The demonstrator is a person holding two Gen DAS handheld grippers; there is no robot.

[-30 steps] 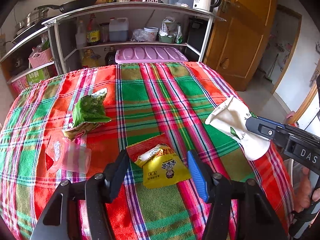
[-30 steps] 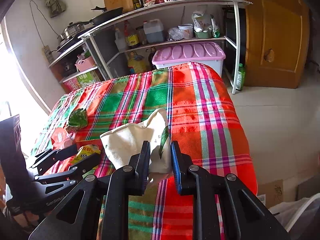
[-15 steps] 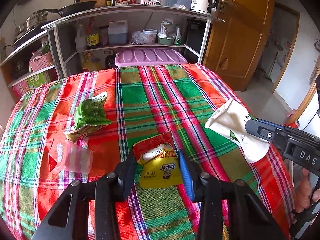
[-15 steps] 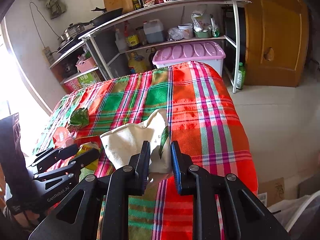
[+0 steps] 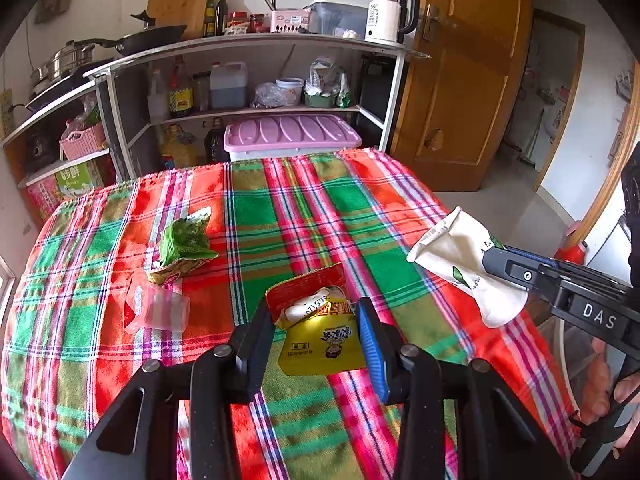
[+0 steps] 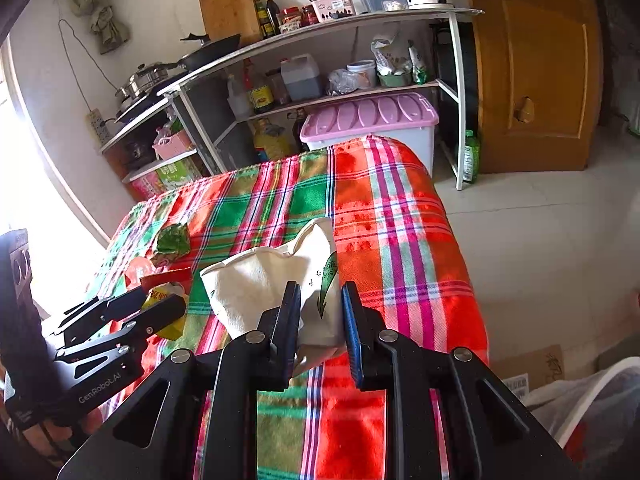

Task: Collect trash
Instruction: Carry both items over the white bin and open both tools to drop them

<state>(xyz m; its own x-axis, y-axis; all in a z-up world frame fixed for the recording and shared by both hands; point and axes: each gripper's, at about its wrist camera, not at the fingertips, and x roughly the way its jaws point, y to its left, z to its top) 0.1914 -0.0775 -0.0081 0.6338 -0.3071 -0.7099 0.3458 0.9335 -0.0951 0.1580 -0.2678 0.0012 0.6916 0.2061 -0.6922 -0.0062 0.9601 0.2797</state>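
Note:
A yellow and red snack packet [image 5: 318, 326] sits between the fingers of my left gripper [image 5: 316, 330], which is shut on it; the packet looks lifted a little off the plaid tablecloth [image 5: 280, 216]. It also shows in the right wrist view [image 6: 166, 300]. My right gripper [image 6: 320, 314] is shut on a white cloth bag [image 6: 272, 284] and holds it at the table's right edge; the bag also shows in the left wrist view [image 5: 460, 260]. A green crumpled wrapper [image 5: 184, 240] and a clear plastic cup [image 5: 156, 310] lie on the cloth to the left.
A metal shelf unit [image 5: 256, 80] with bottles, pans and a kettle stands behind the table. A purple-lidded bin [image 5: 290, 134] sits under it. A wooden door [image 5: 464, 80] is at the right. A lined white basket [image 6: 592, 404] stands on the floor at the right.
My left gripper has closed its fingers on the yellow packet and raised it slightly. My right gripper and the white bag have stayed in place.

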